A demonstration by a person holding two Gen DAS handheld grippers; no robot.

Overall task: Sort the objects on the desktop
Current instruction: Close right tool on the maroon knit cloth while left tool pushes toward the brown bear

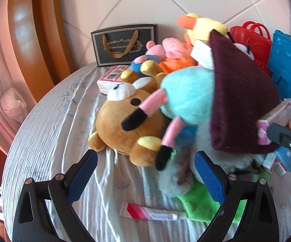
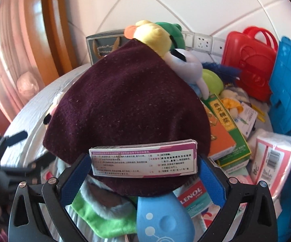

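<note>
Right hand-held gripper [image 2: 143, 165] clamped the medicine box [image 2: 144, 157] endwise; left hand-held gripper [image 1: 145, 173] stood apart; the box risked slipping onto the plush toys [image 1: 125, 121]

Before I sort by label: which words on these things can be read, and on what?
"LENOL", cut off at its left: white and red box.
"急支糖浆": green box.
"Coffee Cup And…", partly behind the strap: black gift bag.
Fine print on the pink-edged box between the right fingers: too small.
Barcode digits on the tissue pack: unreadable.
</note>
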